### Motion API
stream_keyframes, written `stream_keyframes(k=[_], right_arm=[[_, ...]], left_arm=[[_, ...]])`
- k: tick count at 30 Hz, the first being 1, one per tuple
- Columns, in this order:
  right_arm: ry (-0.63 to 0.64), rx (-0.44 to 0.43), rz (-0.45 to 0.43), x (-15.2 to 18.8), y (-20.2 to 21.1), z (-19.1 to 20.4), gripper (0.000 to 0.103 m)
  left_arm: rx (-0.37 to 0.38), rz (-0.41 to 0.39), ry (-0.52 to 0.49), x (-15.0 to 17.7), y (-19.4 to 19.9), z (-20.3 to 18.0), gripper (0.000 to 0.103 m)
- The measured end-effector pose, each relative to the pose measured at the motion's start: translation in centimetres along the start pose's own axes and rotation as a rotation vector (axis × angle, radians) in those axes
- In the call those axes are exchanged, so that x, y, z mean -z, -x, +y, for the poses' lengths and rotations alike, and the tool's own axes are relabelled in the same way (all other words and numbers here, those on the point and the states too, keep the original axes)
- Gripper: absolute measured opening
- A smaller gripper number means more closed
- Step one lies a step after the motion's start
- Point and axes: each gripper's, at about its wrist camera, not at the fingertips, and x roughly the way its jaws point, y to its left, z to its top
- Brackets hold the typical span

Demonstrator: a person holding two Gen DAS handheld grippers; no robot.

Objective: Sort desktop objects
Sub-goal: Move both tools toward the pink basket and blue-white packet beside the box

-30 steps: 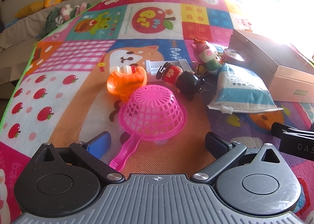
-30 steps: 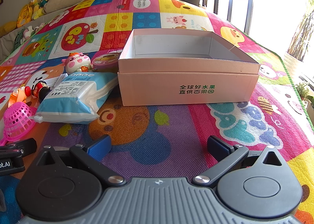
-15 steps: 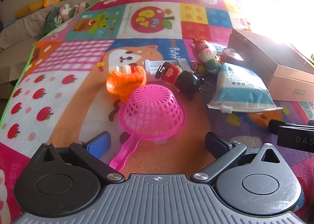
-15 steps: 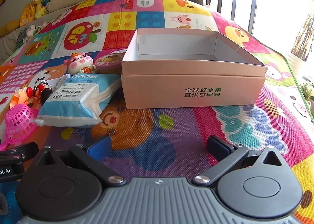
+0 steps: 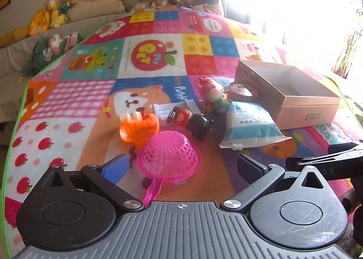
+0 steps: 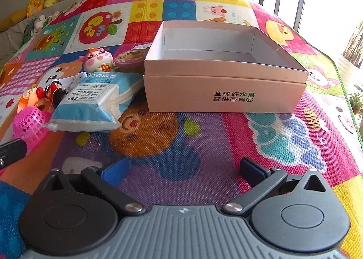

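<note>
My left gripper [image 5: 182, 166] is open and empty, its fingers on either side of an upturned pink strainer [image 5: 169, 160] on the play mat. Beyond it lie an orange toy [image 5: 138, 129], a red-and-black figurine [image 5: 191, 120], a white clip [image 5: 174, 109], a pig doll [image 5: 212, 91], a round tin [image 5: 242, 92] and a blue-white pouch [image 5: 250, 127]. My right gripper [image 6: 185, 168] is open and empty above the mat, in front of an empty pink cardboard box [image 6: 224, 93]. The pouch [image 6: 95, 102] and the pig doll [image 6: 97, 59] lie to the box's left.
The colourful play mat [image 6: 181, 145] covers the whole surface and ends at a green border [image 5: 13, 127] on the left. A sofa with plush toys [image 5: 52, 14] stands behind. The right gripper's finger [image 5: 322, 161] shows at the left wrist view's right edge.
Both grippers have risen and pulled back a little, so more of the mat and the box's inside shows. No object has moved and both grippers stay open.
</note>
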Motion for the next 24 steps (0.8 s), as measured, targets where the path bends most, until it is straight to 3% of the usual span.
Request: stream_keyframes(k=[4, 9, 11, 14, 18, 24], right_arm=[[0.058, -0.047, -0.108, -0.2, 2.1, 1.1, 0.103], [0.145, -0.067, -0.226, -1.0, 4.1, 2.7, 0.103], [0.176, -0.061, -0.240, -1.3, 4.3, 3.0, 0.103], [0.173, -0.052, -0.236, -1.3, 4.3, 2.6, 0.103], [0.140, -0.044, -0.203, -1.0, 3.8, 1.8, 0.103], [0.113, -0.061, -0.214, -0.3, 3.7, 0.8, 0.103]], left_arm=[[-0.004, -0.001, -0.018, 0.1, 0.1, 1.3, 0.103], [0.030, 0.084, -0.074, 0.4, -0.7, 1.2, 0.103], [0.051, 0.118, -0.137, 0.8, -1.3, 0.5, 0.103], [0.011, 0.098, -0.198, 1.0, -2.2, -0.2, 0.103], [-0.044, 0.087, -0.165, 0.3, -3.7, 0.2, 0.103], [0.113, 0.127, -0.095, 0.6, -4.4, 0.0, 0.103]])
